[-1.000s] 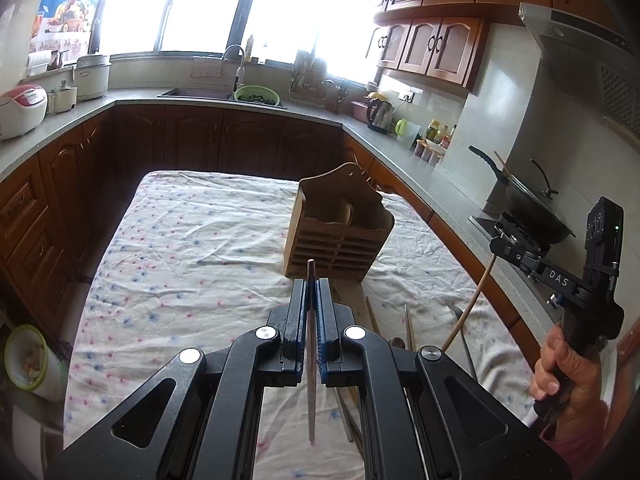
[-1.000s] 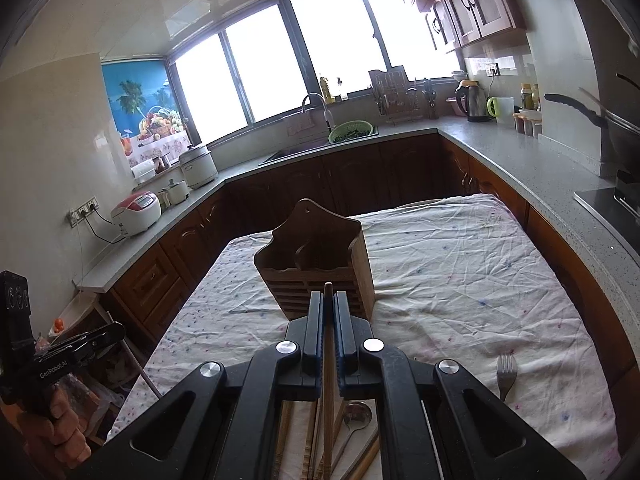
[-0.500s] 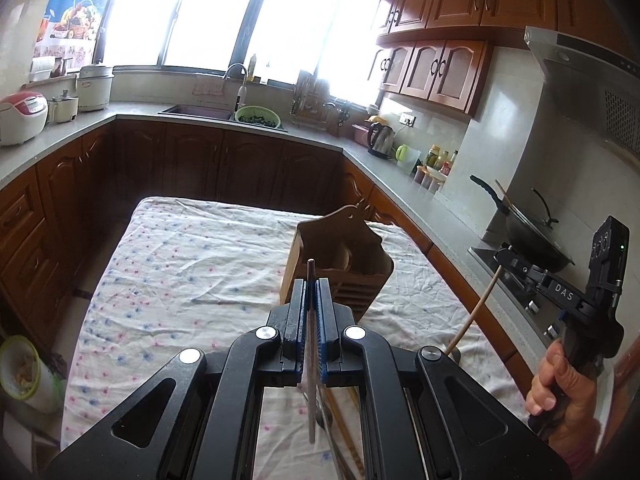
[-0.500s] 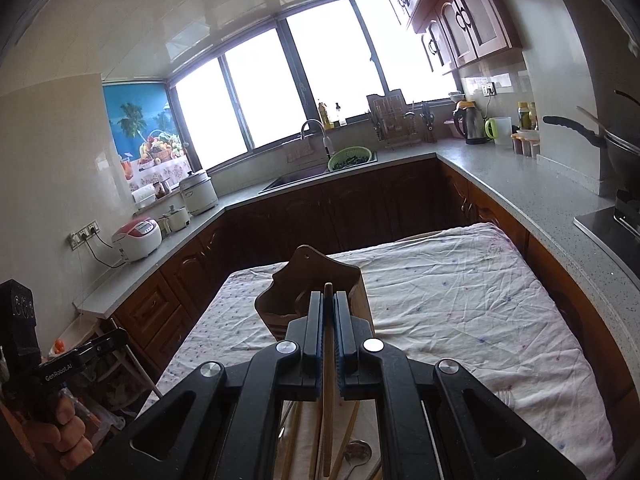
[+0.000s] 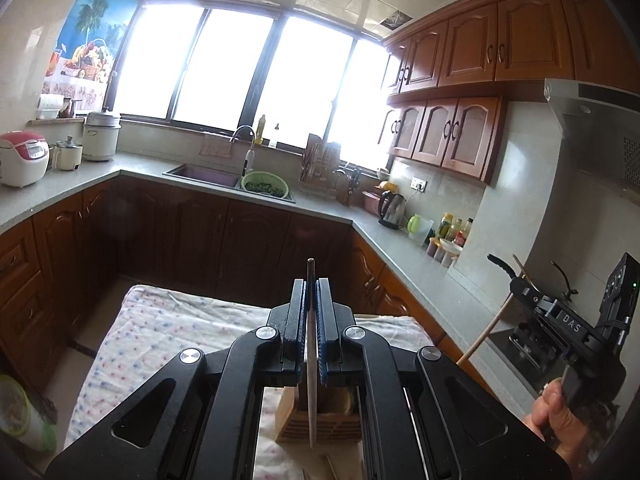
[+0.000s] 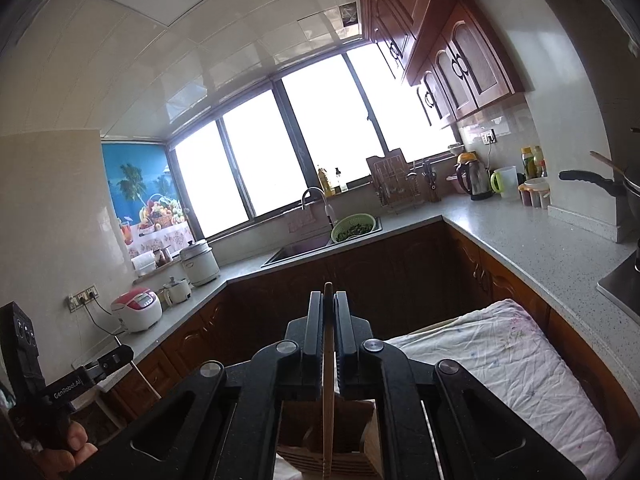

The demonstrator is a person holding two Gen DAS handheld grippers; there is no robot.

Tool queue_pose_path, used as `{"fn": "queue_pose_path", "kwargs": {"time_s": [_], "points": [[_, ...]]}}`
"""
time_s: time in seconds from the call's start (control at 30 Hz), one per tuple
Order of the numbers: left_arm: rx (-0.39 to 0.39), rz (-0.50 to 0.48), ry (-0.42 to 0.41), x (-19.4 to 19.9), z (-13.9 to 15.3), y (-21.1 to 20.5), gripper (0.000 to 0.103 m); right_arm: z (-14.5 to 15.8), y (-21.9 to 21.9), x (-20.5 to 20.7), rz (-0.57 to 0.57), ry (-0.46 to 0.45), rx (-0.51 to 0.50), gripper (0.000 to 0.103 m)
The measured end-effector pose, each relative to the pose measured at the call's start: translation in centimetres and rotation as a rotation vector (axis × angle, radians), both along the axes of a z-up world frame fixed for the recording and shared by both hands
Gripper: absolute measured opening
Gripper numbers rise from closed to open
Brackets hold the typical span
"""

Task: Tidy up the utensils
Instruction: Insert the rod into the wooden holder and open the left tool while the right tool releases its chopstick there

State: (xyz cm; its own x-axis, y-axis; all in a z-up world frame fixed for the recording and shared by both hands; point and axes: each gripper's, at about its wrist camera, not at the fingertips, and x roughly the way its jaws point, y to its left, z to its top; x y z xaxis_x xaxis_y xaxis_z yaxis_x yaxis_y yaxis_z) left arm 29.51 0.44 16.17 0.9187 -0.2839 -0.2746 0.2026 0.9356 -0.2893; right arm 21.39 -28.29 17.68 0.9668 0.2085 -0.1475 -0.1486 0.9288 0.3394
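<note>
A: Left wrist view: the left gripper (image 5: 311, 308) clamps 1 pale chopstick (image 5: 311, 392); the wooden holder (image 5: 320, 424) sits below it.

B: The right gripper (image 6: 329, 320) pinches 1 too, seemingly wooden (image 6: 328, 400). Each should lower its stick upright into 1 compartment.

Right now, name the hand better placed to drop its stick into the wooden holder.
Near even; I lean left. Left tongs hold a pale chopstick ending over the wooden holder. Right tongs hold a brown chopstick over it too.
</note>
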Motion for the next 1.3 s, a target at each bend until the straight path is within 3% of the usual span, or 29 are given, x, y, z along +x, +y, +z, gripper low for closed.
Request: {"fn": "queue_pose_path", "kwargs": {"time_s": [0.17, 0.33, 0.63, 1.13, 1.2, 1.3], "points": [[-0.054, 0.040, 0.013, 4.6, -1.7, -0.7, 0.004, -1.8, -0.4, 3.8, -0.048, -0.007, 0.026, 0.005], [-0.083, 0.064, 0.075, 8.1, -5.5, -1.9, 0.004, -5.5, -0.7, 6.7, -0.069, 0.030, 0.056, 0.005], [-0.072, 0.049, 0.146, 10.0, -10.3, -3.4, 0.004, -9.7, -0.3, 8.7, -0.056, 0.088, 0.090, 0.005], [-0.052, 0.035, 0.186, 10.4, -11.3, -3.4, 0.005, -10.6, 0.1, 9.3, -0.031, 0.157, 0.057, 0.005], [-0.051, 0.033, 0.191, 10.4, -11.1, -3.4, 0.005, -10.5, 0.1, 9.4, -0.028, 0.166, 0.057, 0.010], [-0.042, 0.035, 0.186, 9.9, -10.8, -3.3, 0.019, -10.5, -0.2, 9.3, -0.025, 0.172, 0.077, 0.013]]}}
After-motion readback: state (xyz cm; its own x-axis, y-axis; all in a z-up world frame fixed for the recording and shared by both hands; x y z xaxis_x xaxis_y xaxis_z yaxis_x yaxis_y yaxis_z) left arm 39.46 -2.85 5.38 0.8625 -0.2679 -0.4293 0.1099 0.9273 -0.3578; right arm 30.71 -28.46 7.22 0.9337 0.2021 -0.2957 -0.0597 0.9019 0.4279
